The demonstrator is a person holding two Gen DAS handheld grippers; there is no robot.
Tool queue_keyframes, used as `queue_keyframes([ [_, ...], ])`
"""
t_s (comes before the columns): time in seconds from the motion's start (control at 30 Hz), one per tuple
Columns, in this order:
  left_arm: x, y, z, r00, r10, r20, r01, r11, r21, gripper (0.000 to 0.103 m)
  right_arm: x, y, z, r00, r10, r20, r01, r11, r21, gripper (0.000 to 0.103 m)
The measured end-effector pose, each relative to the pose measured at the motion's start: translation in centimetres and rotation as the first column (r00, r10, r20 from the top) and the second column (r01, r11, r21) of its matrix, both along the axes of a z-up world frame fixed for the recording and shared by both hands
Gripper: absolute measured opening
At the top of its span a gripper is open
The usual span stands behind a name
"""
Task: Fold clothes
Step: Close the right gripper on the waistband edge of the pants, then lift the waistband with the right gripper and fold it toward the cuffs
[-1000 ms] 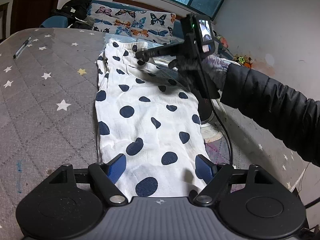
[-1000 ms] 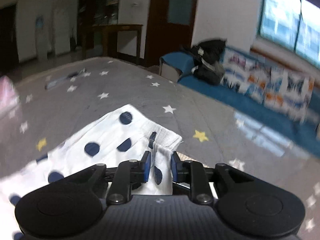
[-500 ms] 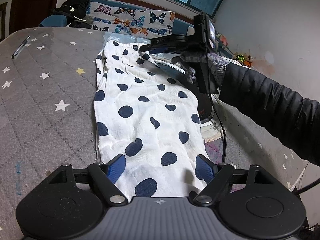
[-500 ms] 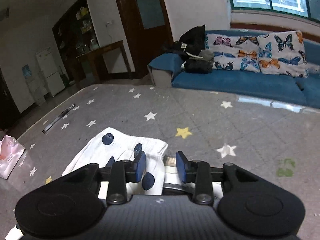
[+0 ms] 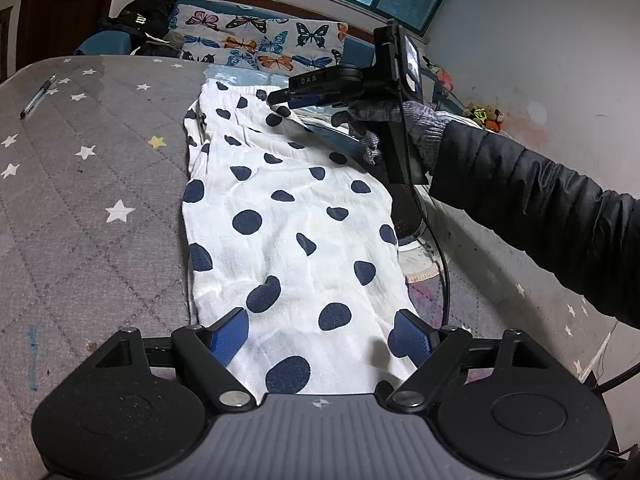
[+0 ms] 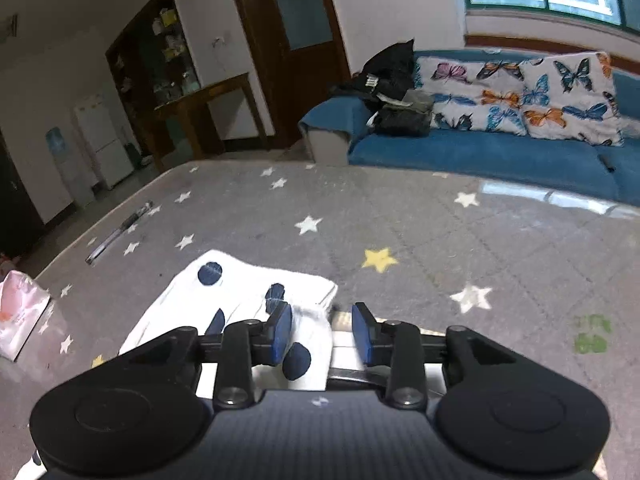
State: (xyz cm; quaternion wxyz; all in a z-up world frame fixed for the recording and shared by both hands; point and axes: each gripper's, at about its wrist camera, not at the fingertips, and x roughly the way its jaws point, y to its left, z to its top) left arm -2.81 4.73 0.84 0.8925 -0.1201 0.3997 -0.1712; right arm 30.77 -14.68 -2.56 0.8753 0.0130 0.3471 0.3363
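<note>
A grey starred mattress (image 5: 92,184) is covered lengthwise by a white dotted garment (image 5: 288,224), laid flat. The left gripper (image 5: 318,334) is held at its near end, jaws wide apart and opening, cloth between them but unpressed. At the far corner the right gripper (image 6: 322,330) is seen with jaws opening, a fold of cloth between, touching only the left pad.

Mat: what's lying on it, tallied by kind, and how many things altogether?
Polka-dot garment: 1
Pen: 1
Pink bag, at the mat's edge: 1
Total: 3
</note>
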Motion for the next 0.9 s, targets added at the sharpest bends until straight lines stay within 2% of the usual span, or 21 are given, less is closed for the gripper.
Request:
queue_keyframes([
  [0.1, -0.1, -0.1, 0.0, 1.0, -0.003, 0.002, 0.003, 1.0, 0.001, 0.085, 0.3, 0.3, -0.2, 1.0, 0.02, 0.003, -0.02, 1.0, 0.014, 0.05],
  [0.2, -0.1, -0.1, 0.0, 1.0, -0.004, 0.001, 0.004, 1.0, 0.001, 0.085, 0.3, 1.1, -0.3, 0.998, 0.057, 0.01, -0.057, 0.998, 0.016, 0.05],
  [0.23, -0.1, -0.1, 0.0, 1.0, -0.003, 0.0, 0.003, 1.0, 0.0, 0.085, 0.3, 1.5, -0.2, 0.997, 0.071, 0.015, -0.071, 0.997, 0.01, 0.048],
  [0.3, -0.1, -0.1, 0.0, 1.0, -0.004, 0.001, 0.004, 1.0, 0.0, 0.085, 0.1, 2.0, -0.1, 0.996, 0.088, 0.015, -0.088, 0.996, 0.0, 0.026],
  [0.4, -0.1, -0.1, 0.1, 1.0, -0.002, 0.002, 0.002, 1.0, -0.003, 0.085, 0.2, 1.8, 0.0, 0.997, 0.079, -0.017, -0.078, 0.996, 0.03, 0.017],
  [0.57, -0.3, -0.1, 0.1, 1.0, 0.002, 0.004, -0.002, 1.0, -0.003, 0.085, -0.5, 0.1, 1.2, 0.997, 0.066, -0.05, -0.059, 0.988, 0.142, 0.014],
  [0.9, -1.1, 0.4, 1.1, 0.998, 0.046, 0.043, -0.047, 0.998, 0.029, 0.085, -5.5, -2.4, 6.5, 0.994, 0.102, 0.034, -0.107, 0.977, 0.185, 0.013],
])
